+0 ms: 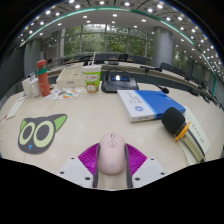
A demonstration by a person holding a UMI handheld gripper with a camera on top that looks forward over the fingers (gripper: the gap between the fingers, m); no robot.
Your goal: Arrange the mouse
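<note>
A pale pink mouse sits between my gripper's two fingers, its nose pointing forward. The magenta pads touch both of its sides, so the gripper is shut on it. The mouse is over the near edge of the light wooden table. A mat printed with a green-eyed cat face lies on the table ahead to the left of the fingers.
A stack of blue and white books lies ahead to the right, with a black and yellow object beside it. Further back are a laptop, a green cup and a red bottle.
</note>
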